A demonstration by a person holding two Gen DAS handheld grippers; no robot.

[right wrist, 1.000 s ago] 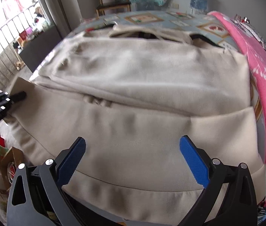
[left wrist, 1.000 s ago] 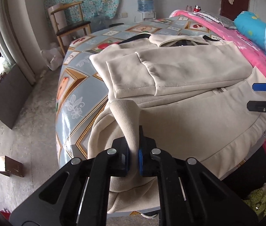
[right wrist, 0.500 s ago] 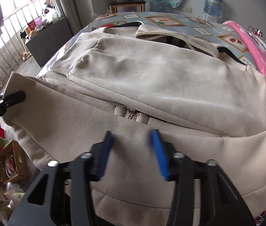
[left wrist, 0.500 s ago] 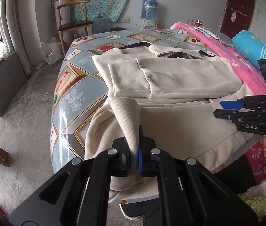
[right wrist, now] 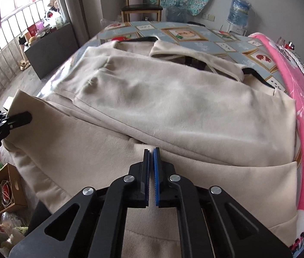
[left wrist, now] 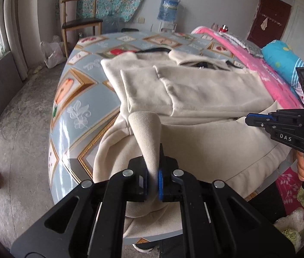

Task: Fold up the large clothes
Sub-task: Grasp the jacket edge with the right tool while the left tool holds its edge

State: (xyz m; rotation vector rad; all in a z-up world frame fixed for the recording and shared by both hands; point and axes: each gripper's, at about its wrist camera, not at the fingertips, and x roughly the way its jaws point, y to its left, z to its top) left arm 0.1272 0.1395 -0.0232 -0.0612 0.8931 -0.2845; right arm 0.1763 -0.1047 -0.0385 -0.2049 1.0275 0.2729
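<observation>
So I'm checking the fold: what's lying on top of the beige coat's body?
Both sleeves lie folded across the coat, one over the other. Beneath it, the patterned bed cover shows only around the edges; the rest is covered.

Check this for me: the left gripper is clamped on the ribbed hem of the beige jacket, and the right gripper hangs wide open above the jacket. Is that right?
Not quite. The right gripper is not wide open: the right wrist view shows its jaws closed together over the beige jacket, having just closed. The left gripper is indeed clamped on the ribbed hem.
</observation>
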